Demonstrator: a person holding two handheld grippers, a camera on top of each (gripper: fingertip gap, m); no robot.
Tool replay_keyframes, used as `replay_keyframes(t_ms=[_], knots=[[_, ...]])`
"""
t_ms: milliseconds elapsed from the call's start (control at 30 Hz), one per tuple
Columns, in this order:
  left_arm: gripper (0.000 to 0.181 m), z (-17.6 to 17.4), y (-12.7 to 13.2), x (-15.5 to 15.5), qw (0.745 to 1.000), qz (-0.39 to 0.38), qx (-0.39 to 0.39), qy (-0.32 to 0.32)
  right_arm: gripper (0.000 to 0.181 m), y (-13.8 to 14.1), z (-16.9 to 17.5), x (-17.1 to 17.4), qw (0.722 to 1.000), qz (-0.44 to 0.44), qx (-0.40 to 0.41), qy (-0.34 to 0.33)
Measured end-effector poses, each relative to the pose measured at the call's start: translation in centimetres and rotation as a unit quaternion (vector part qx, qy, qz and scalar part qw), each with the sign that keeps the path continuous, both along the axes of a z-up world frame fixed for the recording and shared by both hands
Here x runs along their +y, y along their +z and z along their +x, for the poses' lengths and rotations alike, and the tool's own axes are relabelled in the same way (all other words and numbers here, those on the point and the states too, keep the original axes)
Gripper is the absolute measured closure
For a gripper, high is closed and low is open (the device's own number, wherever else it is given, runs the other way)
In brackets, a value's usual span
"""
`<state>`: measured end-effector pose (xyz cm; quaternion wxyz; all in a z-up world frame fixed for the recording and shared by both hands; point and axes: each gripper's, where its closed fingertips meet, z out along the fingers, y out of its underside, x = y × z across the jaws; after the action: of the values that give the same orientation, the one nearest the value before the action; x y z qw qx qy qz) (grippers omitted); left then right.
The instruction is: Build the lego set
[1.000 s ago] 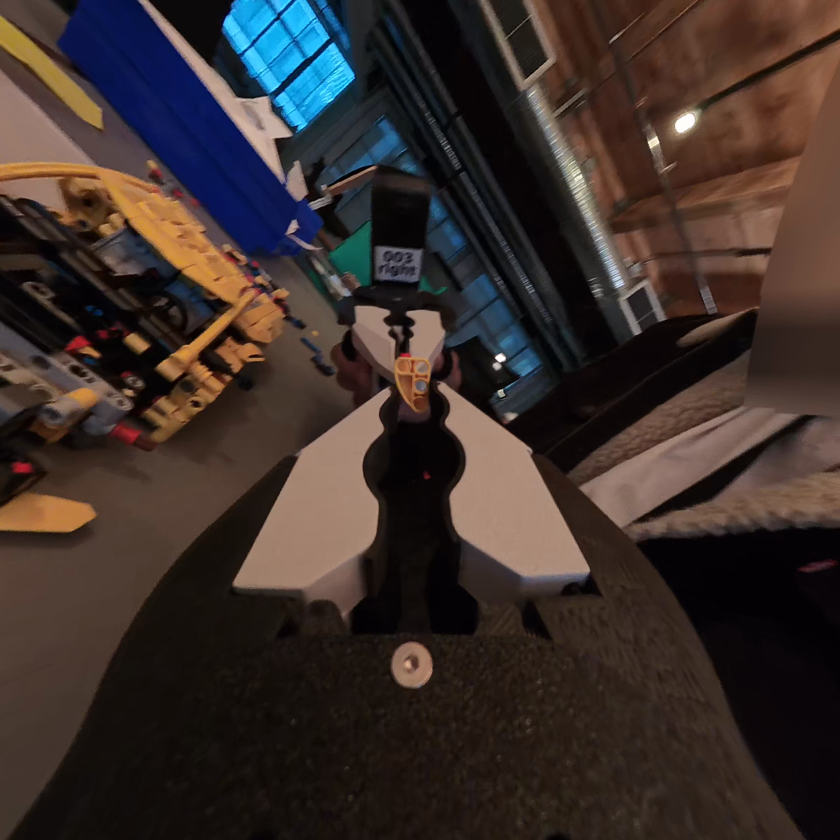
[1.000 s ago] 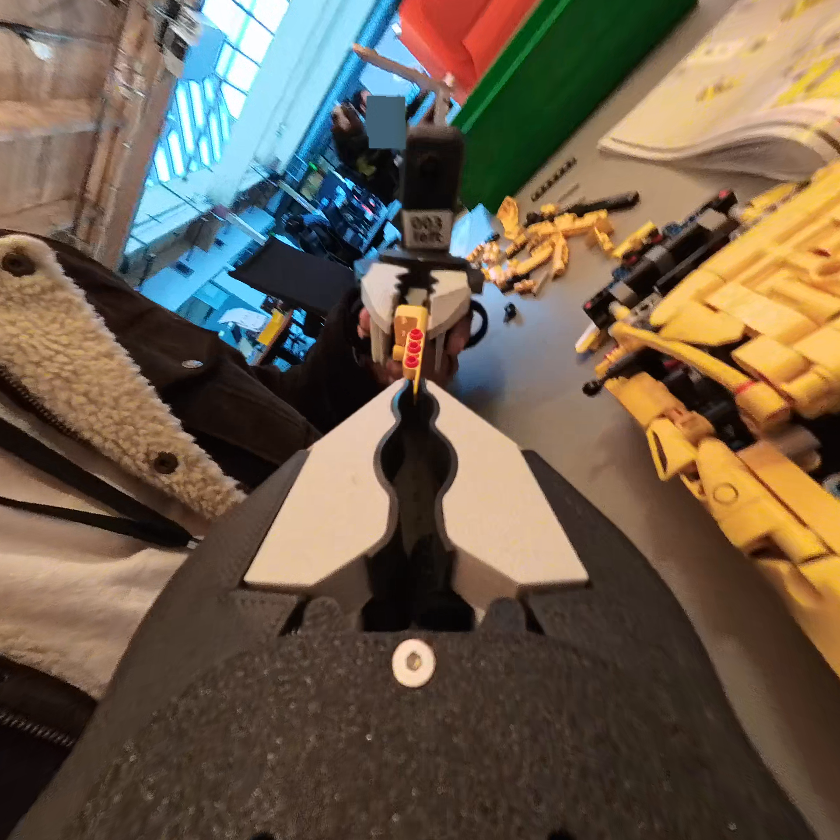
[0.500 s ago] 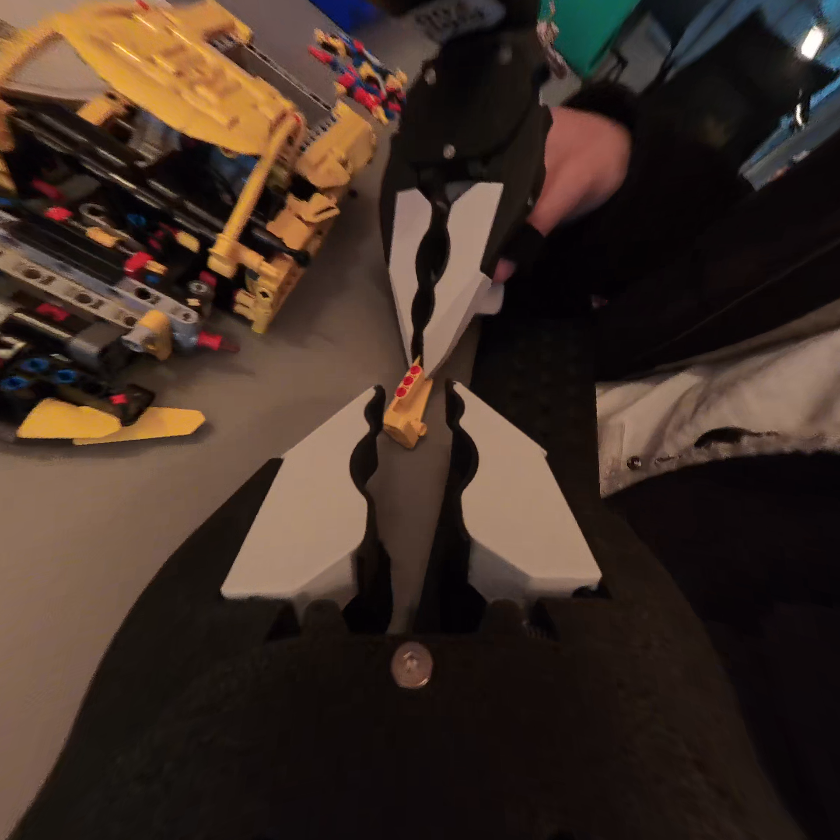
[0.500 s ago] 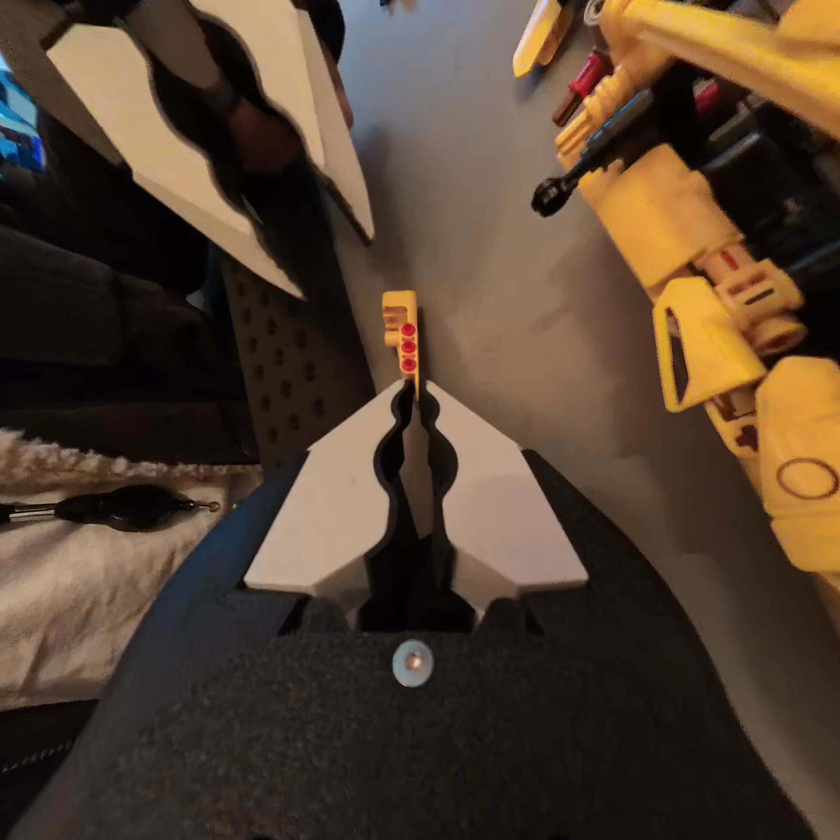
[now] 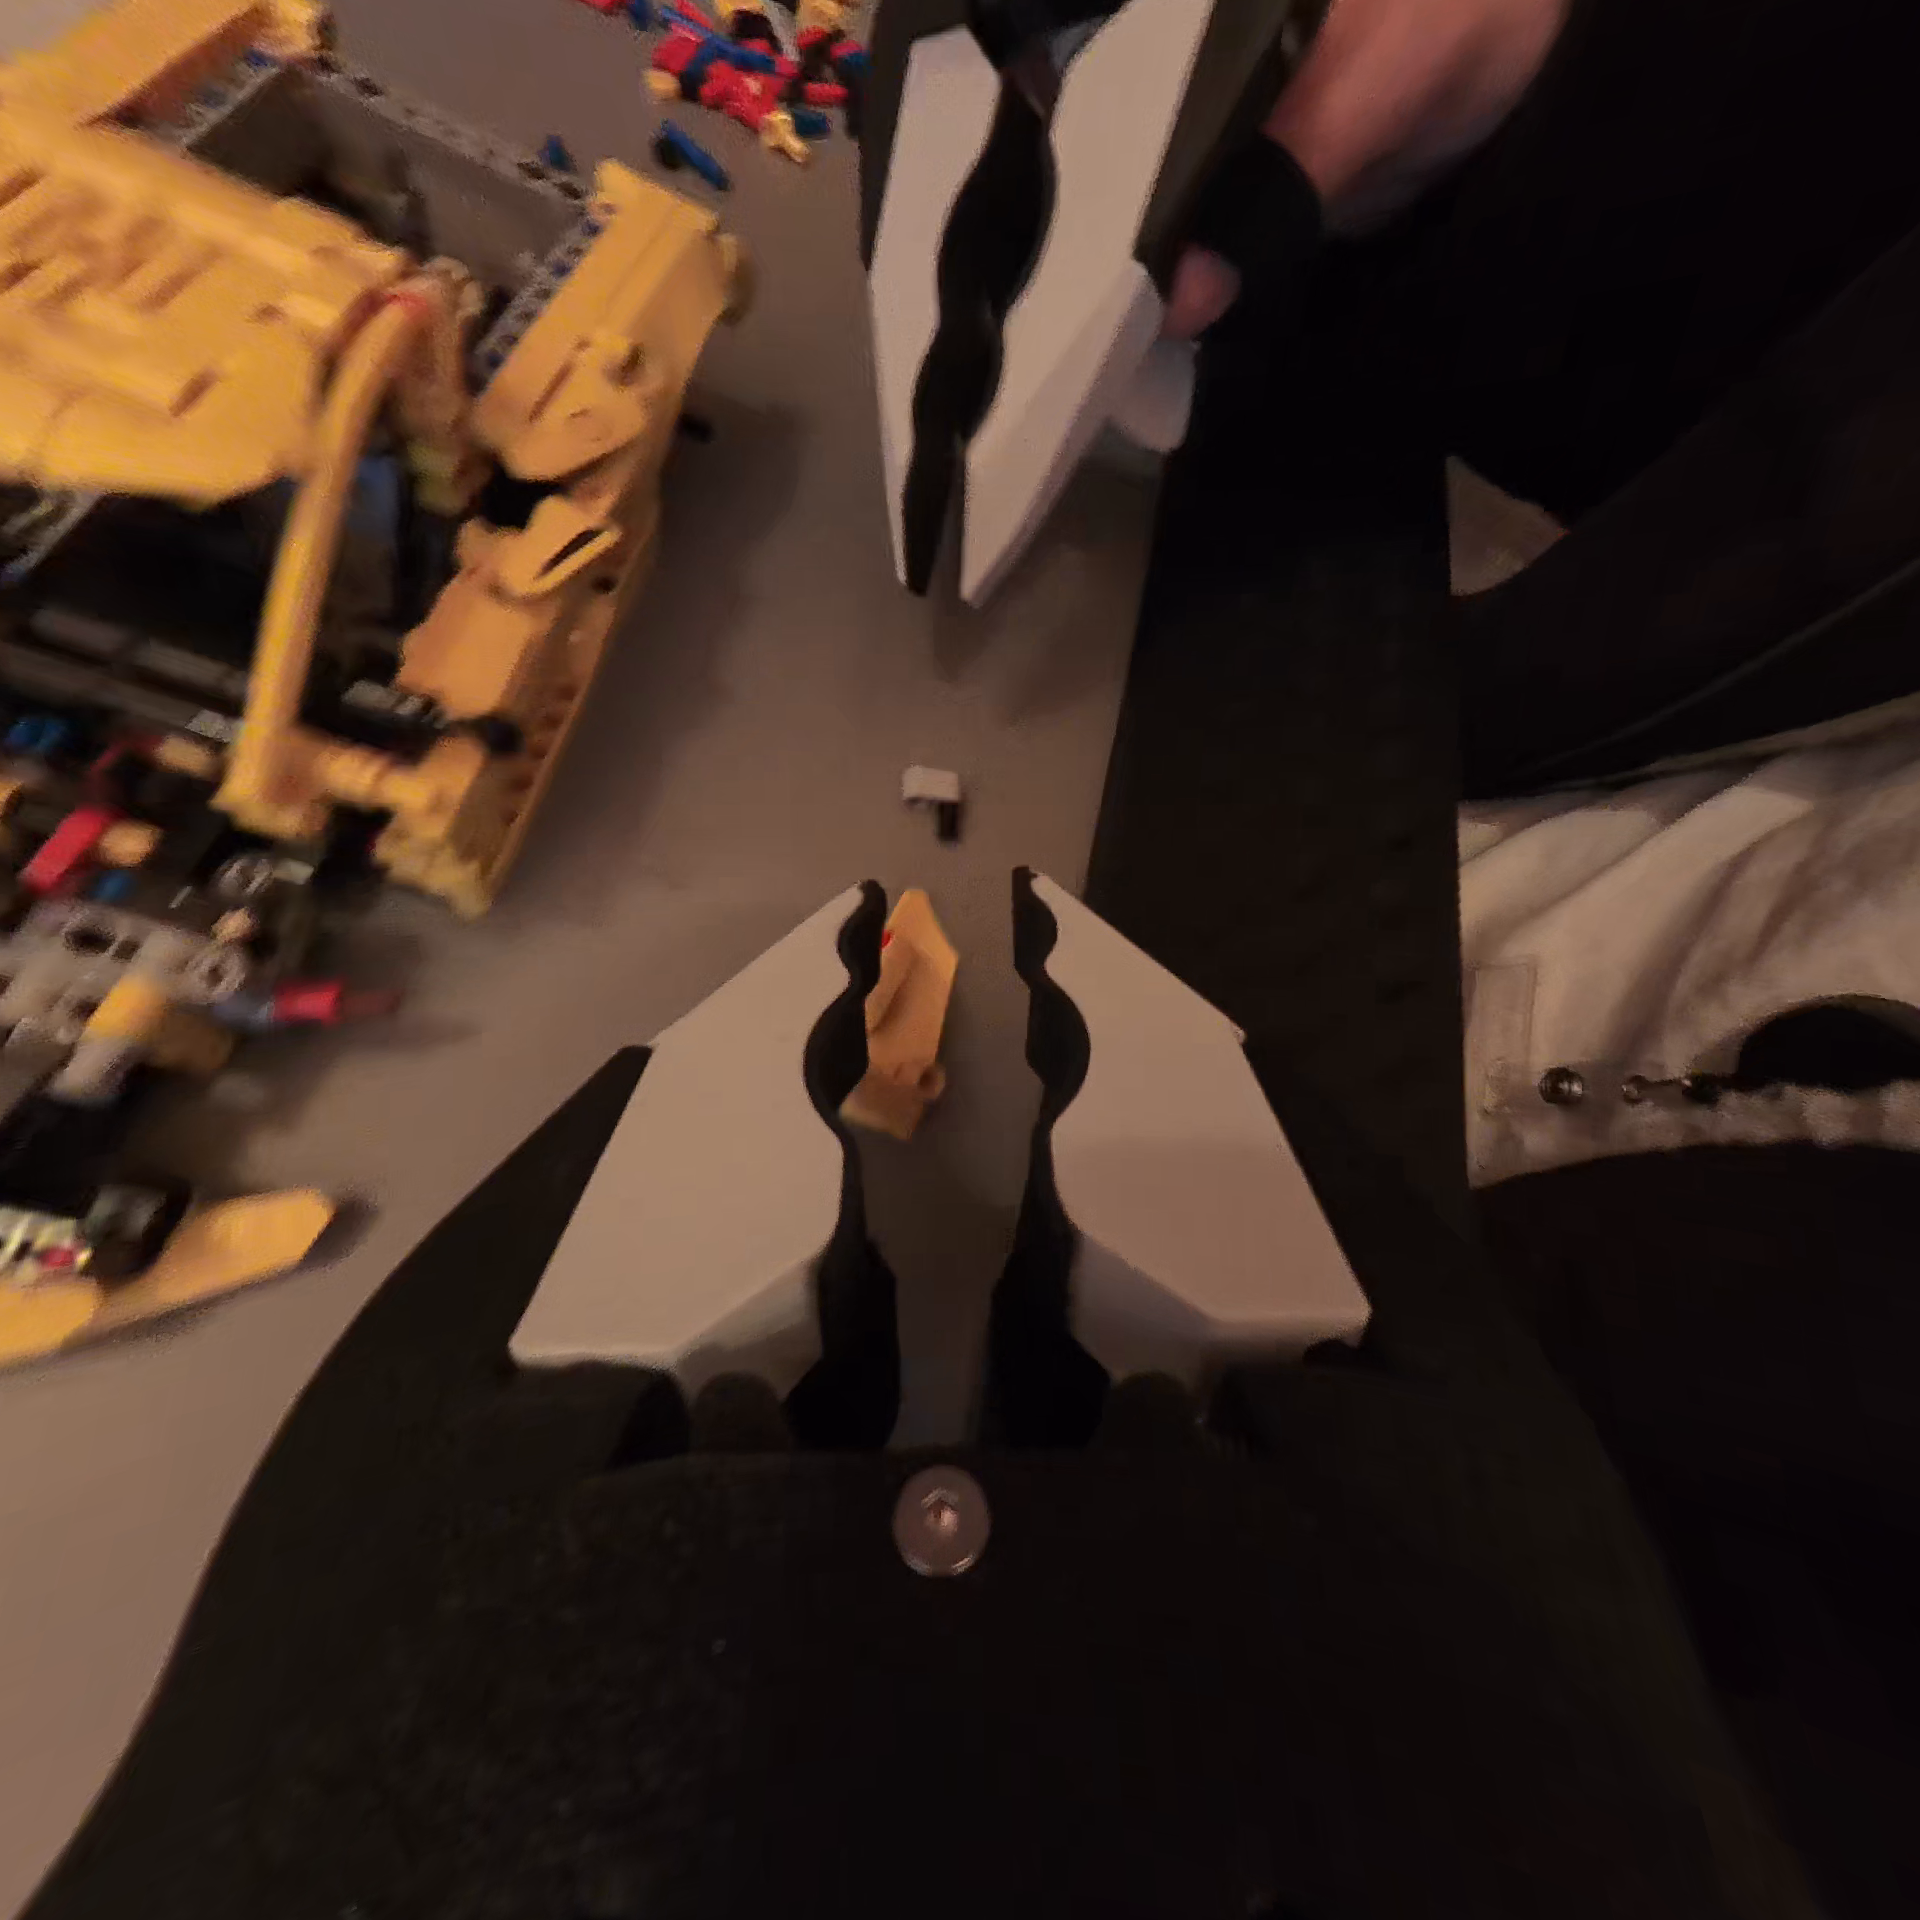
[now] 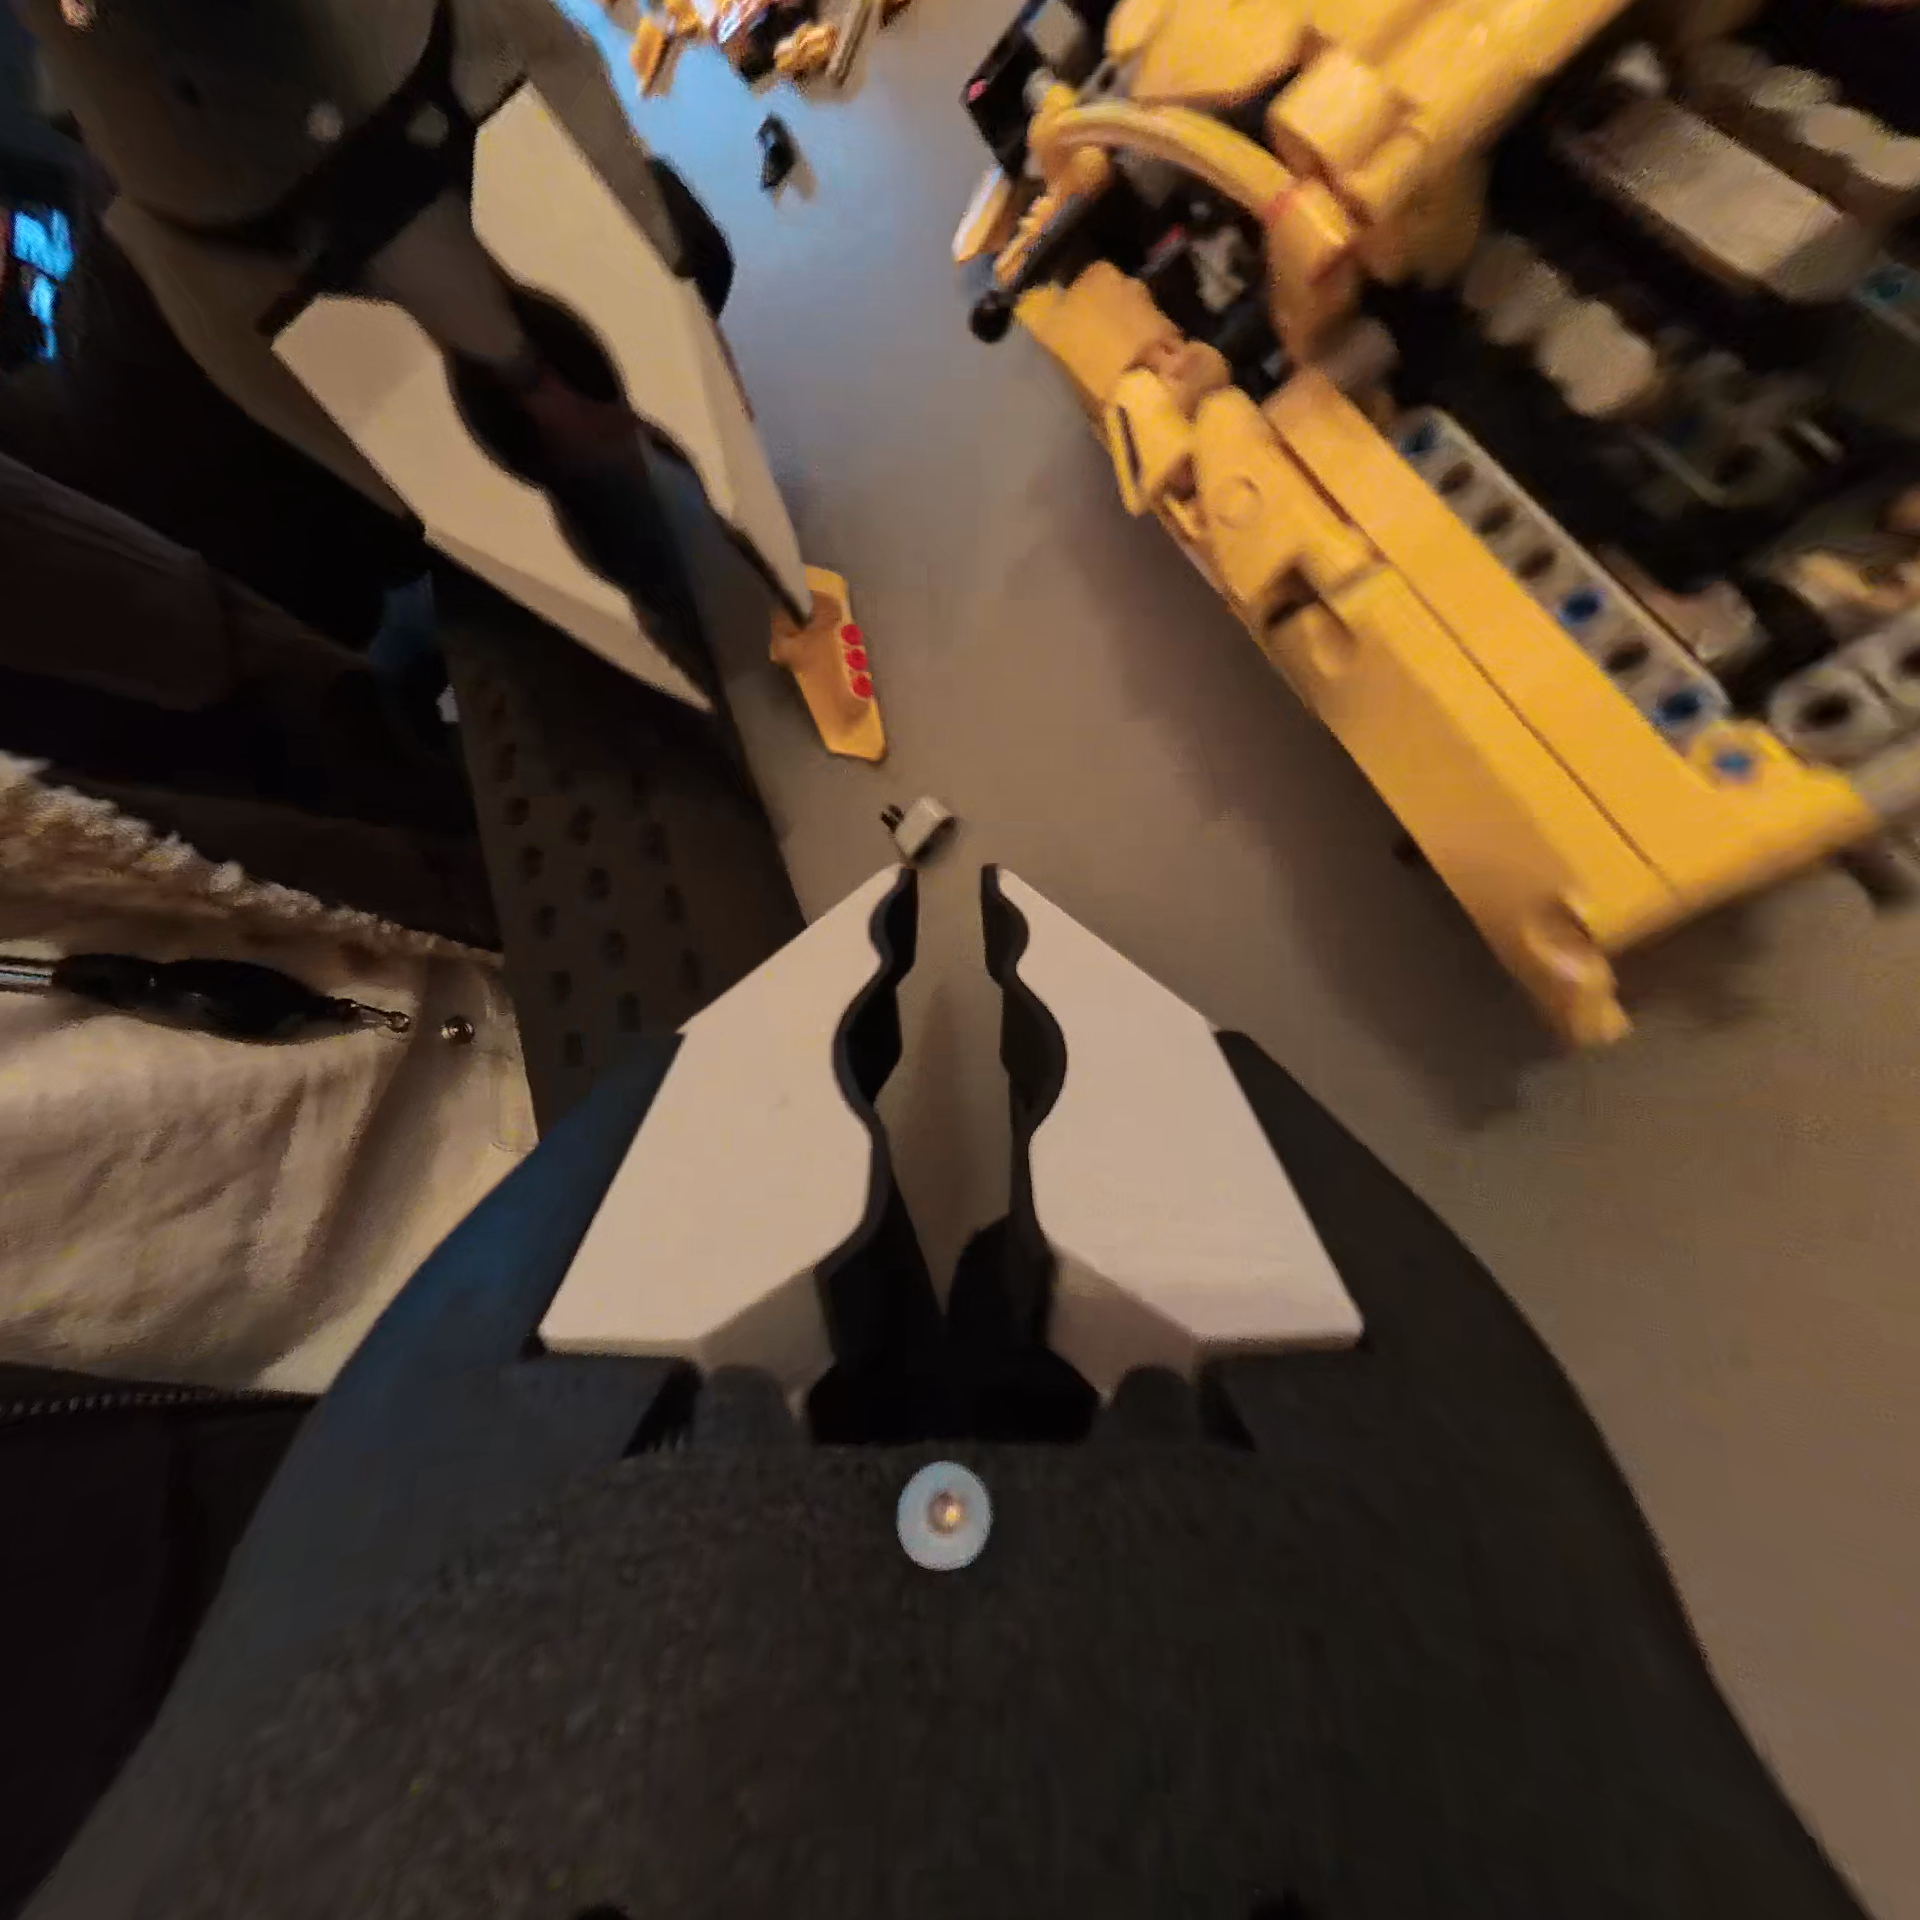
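A small yellow lego piece (image 5: pixel 909 997) with red pins lies on the grey table, between the spread fingers of my left gripper (image 5: pixel 943 888), closer to the left finger. It is not clamped. In the right wrist view the same yellow piece (image 6: pixel 842 665) lies under the left gripper (image 6: pixel 753 660), with one fingertip touching it. My right gripper (image 6: pixel 945 873) is narrowly open and empty, just short of a small grey piece (image 6: pixel 925 826). That grey piece also shows in the left wrist view (image 5: pixel 932 787), between the two grippers. The right gripper (image 5: pixel 943 592) points down at the table there.
A large yellow lego vehicle model (image 5: pixel 312 468) stands on the left, and it also shows in the right wrist view (image 6: pixel 1455 520). Loose red and blue pieces (image 5: pixel 748 73) lie at the far end. A yellow panel (image 5: pixel 156 1278) lies near left. A black perforated strip (image 5: pixel 1278 727) runs along the table's edge by the person's coat. Tip to tip, the grippers are about 8 cm apart.
Both grippers came down from mid-air to the table. The right gripper let go of the yellow piece and pulled back. The piece now lies between the left gripper's opened fingers.
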<state>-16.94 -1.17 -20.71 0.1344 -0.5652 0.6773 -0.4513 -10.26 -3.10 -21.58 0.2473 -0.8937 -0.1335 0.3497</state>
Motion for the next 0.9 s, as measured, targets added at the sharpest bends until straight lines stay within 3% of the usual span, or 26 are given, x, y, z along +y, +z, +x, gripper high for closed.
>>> replay_keyframes(t_ms=[133,233,367,467,667,900], knots=[[0.157,2.1,-2.1,-2.2,0.996,0.077,0.02,-0.037,0.173,-0.3,0.6,-1.5,0.999,0.014,0.032,-0.039],[0.158,2.8,-3.2,-2.6,0.994,0.091,0.038,-0.044,0.176,0.0,0.1,-2.0,0.997,0.038,0.047,-0.053],[0.174,3.4,-3.5,-2.8,0.992,0.115,0.036,-0.045,0.176,0.7,-0.4,-1.8,0.991,0.04,0.094,-0.087],[0.176,3.5,-3.5,-2.6,0.989,0.137,0.034,-0.047,0.173,0.6,-0.2,-1.3,0.986,0.019,0.124,-0.113],[0.176,4.5,0.7,-2.7,0.976,0.192,-0.088,-0.047,0.163,3.0,-2.7,-0.6,0.959,-0.009,0.261,-0.108],[0.176,4.1,2.4,-2.9,0.969,0.201,-0.132,-0.055,0.166,3.2,-2.3,-0.1,0.955,-0.003,0.271,-0.122]])
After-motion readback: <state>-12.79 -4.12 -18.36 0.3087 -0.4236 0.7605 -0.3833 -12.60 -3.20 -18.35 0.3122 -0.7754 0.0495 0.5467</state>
